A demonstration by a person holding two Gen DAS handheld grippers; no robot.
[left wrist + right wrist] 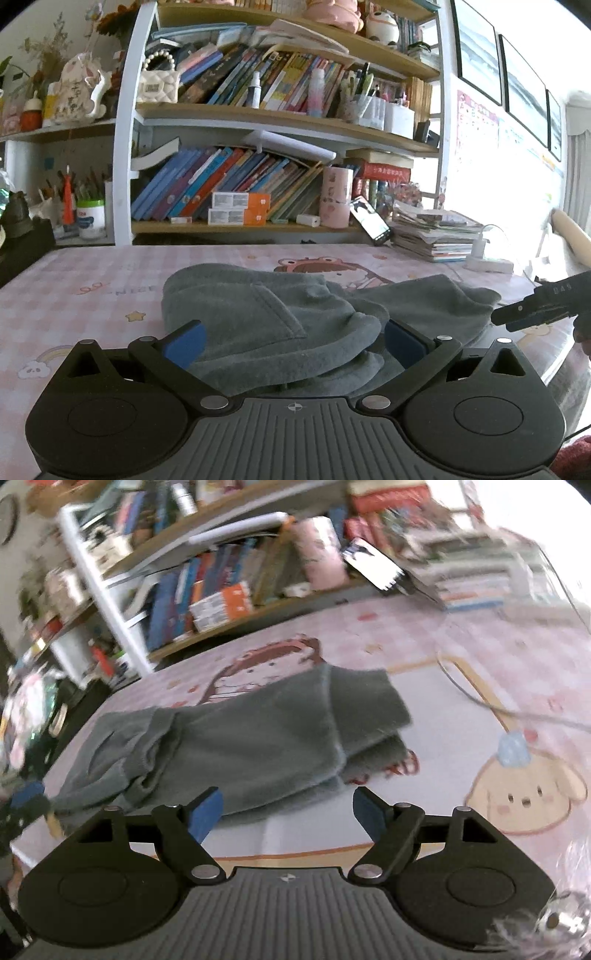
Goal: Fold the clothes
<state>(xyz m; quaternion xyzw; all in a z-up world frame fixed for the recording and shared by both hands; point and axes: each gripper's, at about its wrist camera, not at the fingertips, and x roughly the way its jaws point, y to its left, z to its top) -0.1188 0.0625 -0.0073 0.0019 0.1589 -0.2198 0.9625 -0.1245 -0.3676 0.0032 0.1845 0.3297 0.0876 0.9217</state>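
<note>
A grey fleece garment (277, 314) lies loosely folded on the pink cartoon table cover (92, 295). In the left wrist view my left gripper (295, 343) is open wide, and the garment's near fold bulges between its blue pads. One black finger (532, 314) of the right gripper reaches in from the right edge, at the garment's right end. In the right wrist view my right gripper (288, 812) is open with nothing between its pads, just short of the garment's (258, 731) near edge. A blue pad (26, 794) of the left gripper shows at the far left.
A crowded bookshelf (258, 166) stands behind the table. At the back right are a stack of magazines (436, 236), a leaning phone (371, 219) and a white charger (480, 251). A thin cable (480, 698) trails across the cover (480, 646) right of the garment.
</note>
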